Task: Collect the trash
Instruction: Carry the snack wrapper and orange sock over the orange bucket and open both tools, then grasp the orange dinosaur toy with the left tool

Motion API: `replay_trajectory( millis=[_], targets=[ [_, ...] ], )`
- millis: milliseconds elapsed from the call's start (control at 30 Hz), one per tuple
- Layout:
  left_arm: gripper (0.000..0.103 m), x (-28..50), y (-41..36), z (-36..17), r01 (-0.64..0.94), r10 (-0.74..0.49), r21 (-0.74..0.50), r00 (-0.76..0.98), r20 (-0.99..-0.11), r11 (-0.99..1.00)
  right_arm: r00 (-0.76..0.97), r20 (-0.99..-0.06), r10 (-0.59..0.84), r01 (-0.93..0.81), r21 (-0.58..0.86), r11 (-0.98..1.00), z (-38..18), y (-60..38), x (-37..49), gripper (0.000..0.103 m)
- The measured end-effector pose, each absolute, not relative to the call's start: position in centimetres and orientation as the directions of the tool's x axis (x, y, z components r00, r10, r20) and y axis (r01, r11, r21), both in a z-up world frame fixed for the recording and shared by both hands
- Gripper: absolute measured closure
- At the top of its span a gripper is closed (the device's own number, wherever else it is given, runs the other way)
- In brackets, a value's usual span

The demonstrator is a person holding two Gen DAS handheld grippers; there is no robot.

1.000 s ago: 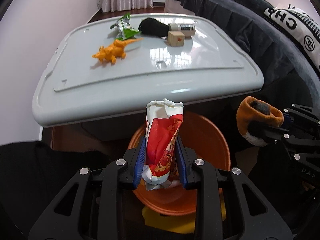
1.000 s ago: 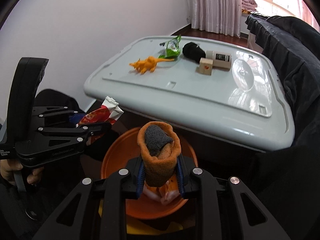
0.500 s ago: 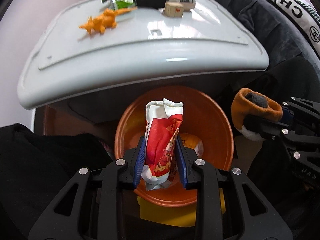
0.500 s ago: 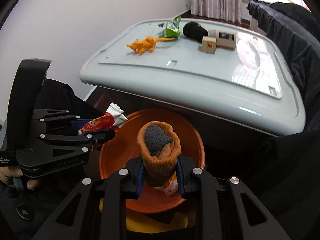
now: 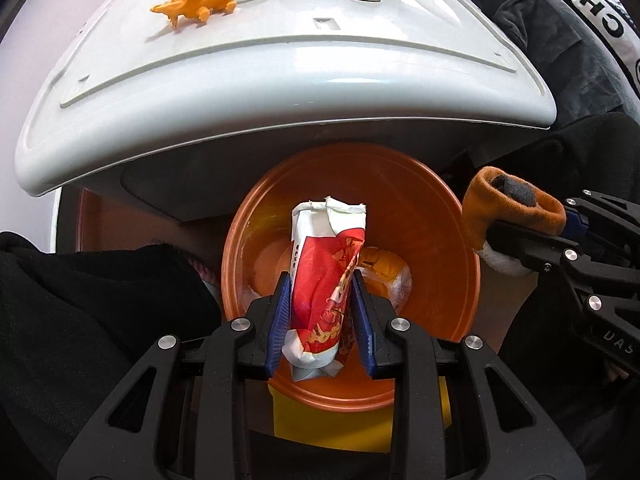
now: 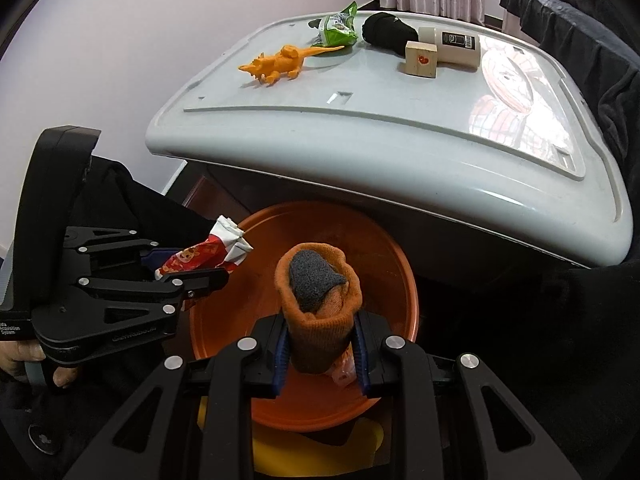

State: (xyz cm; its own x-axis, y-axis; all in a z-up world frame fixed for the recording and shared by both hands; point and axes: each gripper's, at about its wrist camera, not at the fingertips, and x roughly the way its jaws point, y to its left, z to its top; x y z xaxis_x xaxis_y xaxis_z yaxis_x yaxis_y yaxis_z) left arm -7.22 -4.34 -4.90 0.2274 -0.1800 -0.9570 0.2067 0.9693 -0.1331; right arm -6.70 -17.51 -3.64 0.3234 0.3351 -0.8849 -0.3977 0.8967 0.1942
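Note:
My left gripper (image 5: 320,316) is shut on a crumpled red and white wrapper (image 5: 326,276) and holds it over the orange basin (image 5: 400,200) below the table edge. The wrapper also shows in the right wrist view (image 6: 208,254). My right gripper (image 6: 320,344) is shut on a rolled orange and grey sock (image 6: 320,292), above the same basin (image 6: 392,248). The sock also shows at the right of the left wrist view (image 5: 512,208). Some trash (image 5: 384,272) lies in the basin.
The grey-white table (image 6: 400,120) carries an orange toy dinosaur (image 6: 280,64), a green snack bag (image 6: 338,28), a black object (image 6: 388,32), a wooden cube (image 6: 421,59) and a beige bottle (image 6: 456,46). A dark sofa (image 5: 560,40) stands at the right. A yellow object (image 5: 320,424) sits under the basin.
Both grippers have moved down and tilted toward the orange basin, still holding the wrapper and the sock. More of the basin's inside shows now.

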Motion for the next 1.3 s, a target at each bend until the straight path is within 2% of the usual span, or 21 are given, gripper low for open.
replay_trajectory(
  millis=[467,533,600,667,1133,1300],
  targets=[
    [0.074,-7.2,-4.3,-4.6,0.204,-0.175,-0.127,0.236,-0.956,0.971,0.325,-0.884,0.335,-0.399,0.193,0.896,-3.6,-17.4,-6.8,0.077],
    [0.067,-7.2,-4.4,-4.7,0.198,-0.167,-0.121,0.235,-0.957,0.973,0.320,-0.887,0.334,-0.396,0.195,0.897,-3.6,-17.5,-6.8,0.074],
    [0.043,-7.3,-4.2,-4.5,0.181,-0.142,-0.098,0.245,-0.959,0.979,0.325,-0.887,0.329,-0.384,0.195,0.903,-3.6,-17.6,-6.8,0.063],
    [0.030,-7.3,-4.0,-4.3,0.166,-0.128,-0.086,0.258,-0.958,0.982,0.343,-0.878,0.335,-0.364,0.204,0.909,-3.4,-18.1,-6.8,0.058],
    [0.030,-7.0,-3.2,-4.2,0.140,-0.138,-0.104,0.262,-0.955,0.985,0.369,-0.860,0.352,-0.298,0.249,0.922,-3.0,-19.7,-6.5,0.057],
    [0.030,-5.8,-1.2,-2.5,0.106,-0.163,-0.136,0.321,-0.933,0.985,0.392,-0.850,0.352,-0.285,0.252,0.925,-2.2,-20.2,-6.0,0.050]
  ],
)
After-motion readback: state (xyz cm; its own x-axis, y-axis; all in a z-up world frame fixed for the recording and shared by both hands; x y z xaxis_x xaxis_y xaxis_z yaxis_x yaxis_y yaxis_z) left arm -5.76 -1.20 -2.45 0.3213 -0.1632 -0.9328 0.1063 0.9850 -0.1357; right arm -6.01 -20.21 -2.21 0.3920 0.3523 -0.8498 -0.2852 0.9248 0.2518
